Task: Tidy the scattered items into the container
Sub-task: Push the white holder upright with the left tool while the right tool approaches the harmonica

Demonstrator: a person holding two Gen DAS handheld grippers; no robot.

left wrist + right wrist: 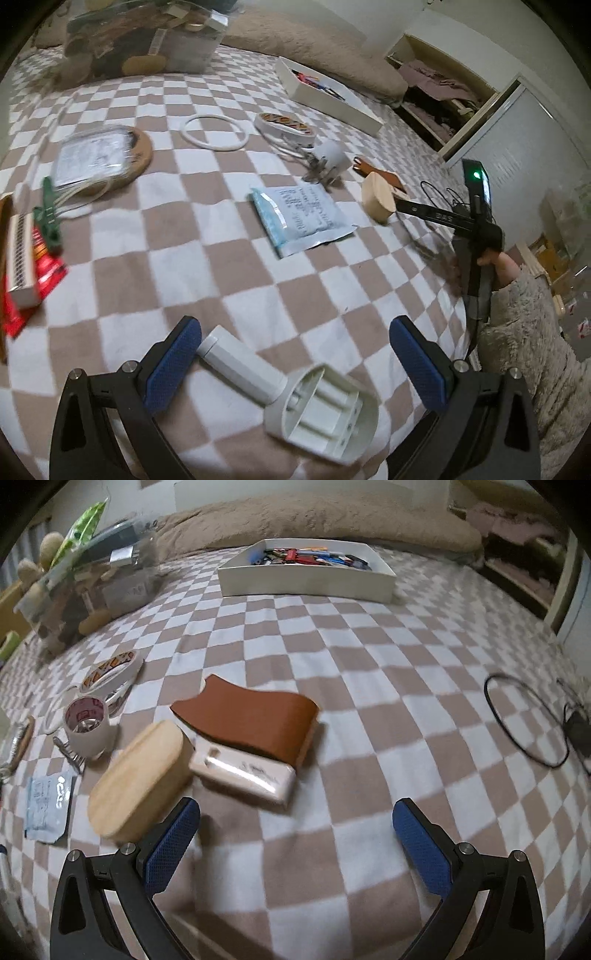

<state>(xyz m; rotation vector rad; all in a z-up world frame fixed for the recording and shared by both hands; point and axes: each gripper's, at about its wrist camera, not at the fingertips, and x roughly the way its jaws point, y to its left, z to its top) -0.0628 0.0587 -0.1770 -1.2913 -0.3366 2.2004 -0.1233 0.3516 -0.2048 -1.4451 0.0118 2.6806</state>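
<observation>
— Sitting at the far end of a checkered blanket [369,657], the white tray [306,579] already holds a jumble of small coloured items; what lies around it?

— Bare blanket on every near side of its walls, a fluffy beige bolster [314,520] behind it. Well short of the tray: a brown leather piece [251,720] draped over a pale flat case [247,775], with a wooden oval block [136,779] just beside them.

— And the right gripper [295,834]?

— Jaws spread wide, holding nothing, the block near its left finger, open blanket between the pads. A black cable loop [524,723] lies off towards the blanket's right edge.

— The left gripper [295,354]?

— Also wide open and empty. A white plastic handheld piece [291,391] lies between its fingers, the narrow end just beside the left pad [173,365]; whether they touch cannot be told. Beyond it, a pale blue foil sachet [299,218], a tape roll [288,127] and a white ring [214,132] dot the blanket.
</observation>
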